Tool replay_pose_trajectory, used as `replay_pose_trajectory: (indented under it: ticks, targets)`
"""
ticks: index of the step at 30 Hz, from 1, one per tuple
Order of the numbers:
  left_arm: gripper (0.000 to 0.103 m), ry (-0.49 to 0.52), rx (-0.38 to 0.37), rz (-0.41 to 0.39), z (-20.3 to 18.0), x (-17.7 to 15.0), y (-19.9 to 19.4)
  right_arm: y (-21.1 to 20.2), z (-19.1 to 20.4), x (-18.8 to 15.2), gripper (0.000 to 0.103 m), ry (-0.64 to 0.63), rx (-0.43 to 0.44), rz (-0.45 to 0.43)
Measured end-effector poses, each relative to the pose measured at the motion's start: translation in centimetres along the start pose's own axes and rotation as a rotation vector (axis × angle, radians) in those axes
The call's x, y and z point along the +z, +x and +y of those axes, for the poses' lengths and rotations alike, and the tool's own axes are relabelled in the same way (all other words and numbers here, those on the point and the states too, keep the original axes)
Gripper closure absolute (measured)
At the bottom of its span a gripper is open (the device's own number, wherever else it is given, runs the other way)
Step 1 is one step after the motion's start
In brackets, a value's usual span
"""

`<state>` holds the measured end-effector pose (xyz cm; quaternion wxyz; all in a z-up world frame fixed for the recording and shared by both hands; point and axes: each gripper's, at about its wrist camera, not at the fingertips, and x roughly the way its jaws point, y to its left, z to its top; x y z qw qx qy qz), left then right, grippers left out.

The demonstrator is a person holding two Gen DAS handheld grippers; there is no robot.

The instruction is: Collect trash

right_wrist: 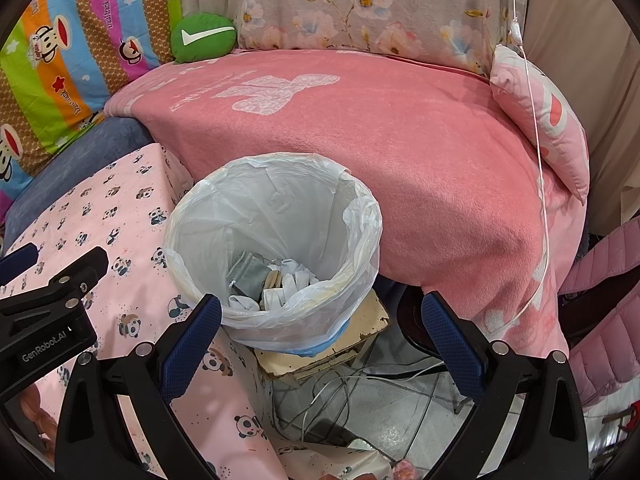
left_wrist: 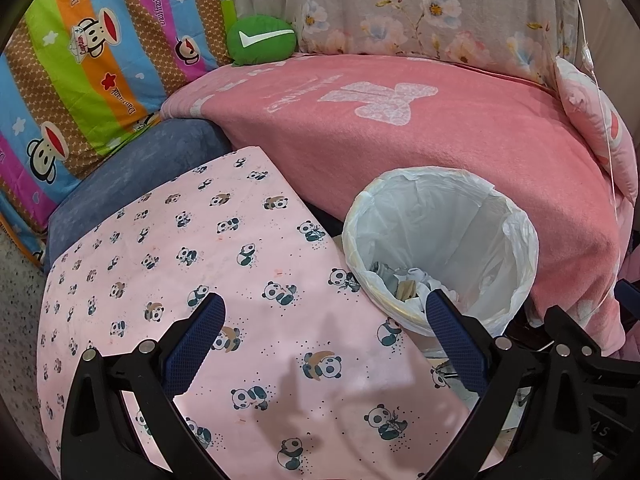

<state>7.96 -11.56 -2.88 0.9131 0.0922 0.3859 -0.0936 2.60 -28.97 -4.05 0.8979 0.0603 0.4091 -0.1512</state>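
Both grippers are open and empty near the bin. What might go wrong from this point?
The trash bin stands on a worn board beside the panda cloth; a bump from the right gripper might tip it. Loose cables lie on the floor below and could snag. The bag's rim looks slack on one side and may slip in.

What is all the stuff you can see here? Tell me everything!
Trash bin: one, white bag liner, beside the panda cloth.
Trash: several crumpled pieces, white and grey, at the bin's bottom.
Panda cloth: one, pink, left of the bin.
Blanket: one, pink, behind the bin.
Green cushion: one, at the back.
Striped monkey sheet: one, many colours, back left.
Flowered fabric: one, beige, at the back.
Cables: several, on the floor.
Left tongs: open, empty.
Right tongs: open, empty.
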Motion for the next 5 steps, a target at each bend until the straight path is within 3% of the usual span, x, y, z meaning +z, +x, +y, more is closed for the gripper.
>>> replay_pose_trajectory:
  ticks: [5]
  targets:
    - [0.007,0.006,-0.006,0.0,-0.07,-0.05,-0.01,-0.01,0.07,0.12,0.004,0.001,0.0,-0.001]
